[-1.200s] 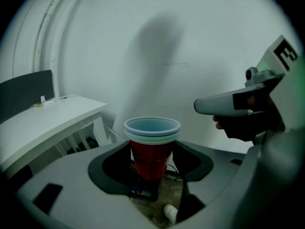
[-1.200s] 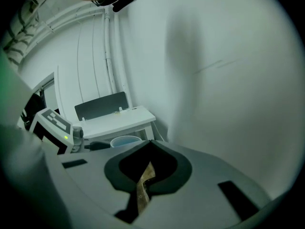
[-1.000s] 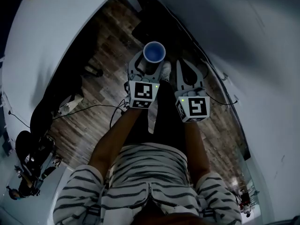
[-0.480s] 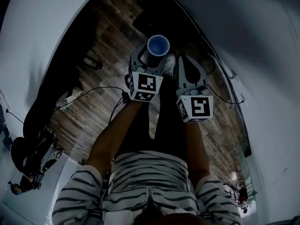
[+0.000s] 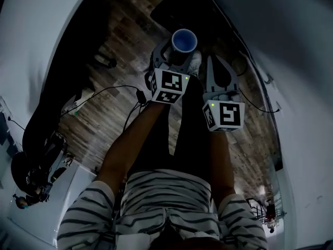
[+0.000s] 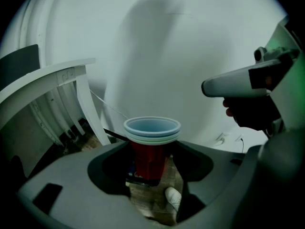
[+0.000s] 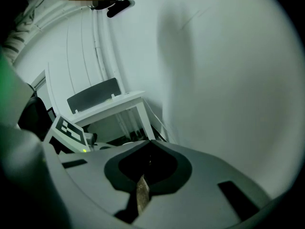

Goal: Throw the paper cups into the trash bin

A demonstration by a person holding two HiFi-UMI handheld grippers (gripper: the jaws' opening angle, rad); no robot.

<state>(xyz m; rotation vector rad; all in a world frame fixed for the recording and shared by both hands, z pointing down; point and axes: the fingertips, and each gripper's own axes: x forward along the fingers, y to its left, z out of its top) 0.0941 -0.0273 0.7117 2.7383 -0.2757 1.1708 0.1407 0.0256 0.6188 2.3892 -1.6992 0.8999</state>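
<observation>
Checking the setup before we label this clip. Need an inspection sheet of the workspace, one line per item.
Surface: wood plank floor below both grippers.
Job's things: stack of red cups, nested, upright, blue inside, held above the floor; trash bin: nothing seen.
Clutter: small dark object on the floor; dark gear at the head view's lower left, too dim to identify.
Grippers: left gripper shut on the stack; right gripper shut, nothing in it.
Cables: black cable lying loose across the floor.
Surroundings: white wall; white table; person's white shoe under the cups.
</observation>
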